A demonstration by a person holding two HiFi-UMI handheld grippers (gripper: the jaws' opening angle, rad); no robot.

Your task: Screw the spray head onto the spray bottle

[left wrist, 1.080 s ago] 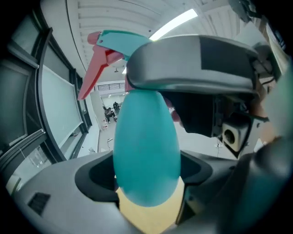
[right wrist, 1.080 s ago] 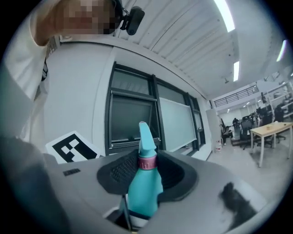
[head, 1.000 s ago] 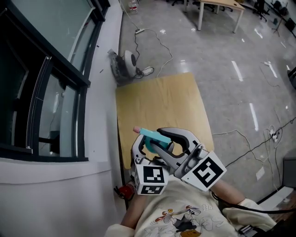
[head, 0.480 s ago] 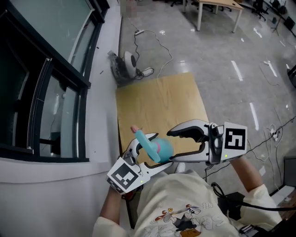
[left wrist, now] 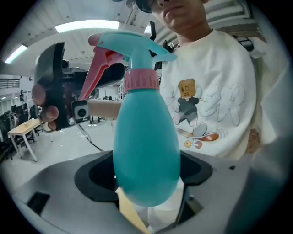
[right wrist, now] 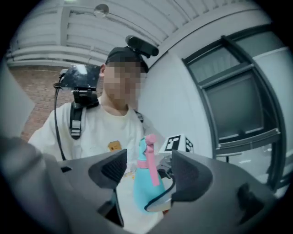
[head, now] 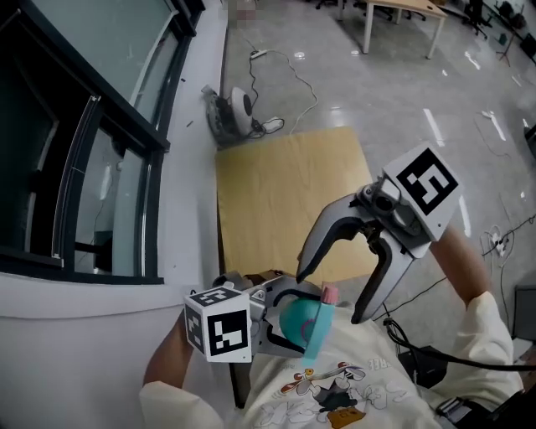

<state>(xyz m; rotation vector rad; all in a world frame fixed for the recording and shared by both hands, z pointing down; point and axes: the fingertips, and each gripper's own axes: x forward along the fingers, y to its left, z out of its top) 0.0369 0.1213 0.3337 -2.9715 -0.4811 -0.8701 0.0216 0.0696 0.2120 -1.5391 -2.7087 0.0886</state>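
Note:
A teal spray bottle [left wrist: 146,146] with a pink collar [left wrist: 141,80] has its teal spray head [left wrist: 130,45] and pink trigger sitting on top. My left gripper [left wrist: 146,185] is shut on the bottle's round body, holding it close to the person's chest. From the head view the bottle [head: 295,323] lies low in the middle, beside the left gripper [head: 280,323]. Above and to its right, my right gripper [head: 331,295] points down at it. Its jaws have just been opening and now stand wide with nothing gripped. In the right gripper view the bottle [right wrist: 145,185] shows beyond the right gripper [right wrist: 149,172].
A wooden table top [head: 285,193] lies ahead over a grey floor. Dark window frames [head: 92,159] run along the left. A white device with cables [head: 239,107] sits on the floor beyond the table, and desks [head: 402,12] stand far off.
The right gripper came off the bottle, swung right and up, and opened wide. The left gripper turned and carried the bottle down toward the person's chest.

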